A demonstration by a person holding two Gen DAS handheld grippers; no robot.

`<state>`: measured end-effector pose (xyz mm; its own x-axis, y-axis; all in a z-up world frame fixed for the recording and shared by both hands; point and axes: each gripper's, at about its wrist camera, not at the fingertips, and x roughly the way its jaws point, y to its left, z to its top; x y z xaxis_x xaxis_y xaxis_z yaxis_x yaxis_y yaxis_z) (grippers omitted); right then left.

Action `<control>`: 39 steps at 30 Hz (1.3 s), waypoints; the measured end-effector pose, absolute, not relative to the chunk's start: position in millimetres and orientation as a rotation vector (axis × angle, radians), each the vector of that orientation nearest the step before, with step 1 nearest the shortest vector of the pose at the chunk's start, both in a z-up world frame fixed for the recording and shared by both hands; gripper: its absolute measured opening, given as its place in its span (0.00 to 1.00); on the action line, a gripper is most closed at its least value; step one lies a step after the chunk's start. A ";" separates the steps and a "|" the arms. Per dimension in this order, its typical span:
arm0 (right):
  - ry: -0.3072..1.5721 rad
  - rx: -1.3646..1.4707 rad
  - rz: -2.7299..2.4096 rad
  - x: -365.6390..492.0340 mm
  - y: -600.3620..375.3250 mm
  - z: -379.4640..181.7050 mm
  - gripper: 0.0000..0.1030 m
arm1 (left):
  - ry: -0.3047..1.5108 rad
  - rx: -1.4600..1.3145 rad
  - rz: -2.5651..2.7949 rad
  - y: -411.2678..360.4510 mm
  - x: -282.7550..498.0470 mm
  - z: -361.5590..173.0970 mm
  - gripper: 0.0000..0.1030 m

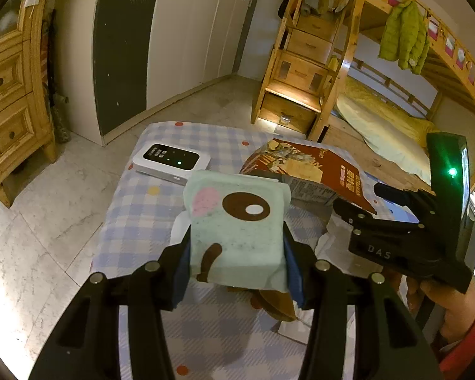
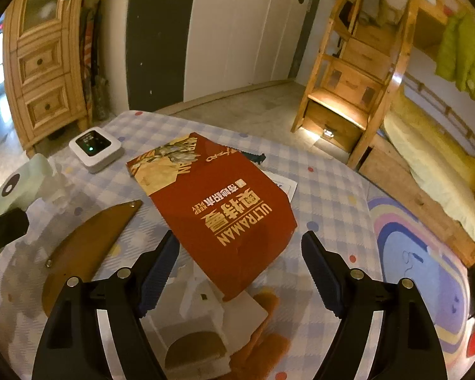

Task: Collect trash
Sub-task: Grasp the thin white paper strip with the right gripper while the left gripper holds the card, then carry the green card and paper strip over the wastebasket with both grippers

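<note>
Left gripper (image 1: 236,253) jaws clamped on the tissue pack (image 1: 237,221); right gripper (image 2: 240,272) jaws wide apart over the red packet (image 2: 224,209) on the worktop (image 2: 326,190)

Each camera sits on a gripper and looks down along its fingers, close over the checked table (image 1: 136,209). Both face the white cupboard doors (image 2: 237,31) and the wooden bunk bed (image 1: 364,63). Both see the red packet (image 2: 224,209) and the white box (image 1: 171,161).
</note>
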<state>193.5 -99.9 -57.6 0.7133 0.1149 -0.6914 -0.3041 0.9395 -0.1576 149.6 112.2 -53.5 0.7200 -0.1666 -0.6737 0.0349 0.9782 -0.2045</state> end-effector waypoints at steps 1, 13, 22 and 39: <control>0.742 -0.272 0.237 193.4 -99.4 -57.9 0.77 | 0.761 -0.182 -0.112 111.7 150.3 -53.9 0.47; 0.722 -0.280 0.257 182.5 -100.3 -48.7 0.28 | 0.751 -0.178 -0.123 103.5 135.0 -47.0 0.47; 0.685 -0.174 0.237 149.6 -138.0 -23.4 0.04 | 0.718 -0.176 -0.160 93.2 107.2 -26.2 0.47; 0.719 0.134 0.163 36.9 -242.9 -9.0 0.03 | 0.716 -0.049 -0.406 -14.4 57.9 -21.0 0.47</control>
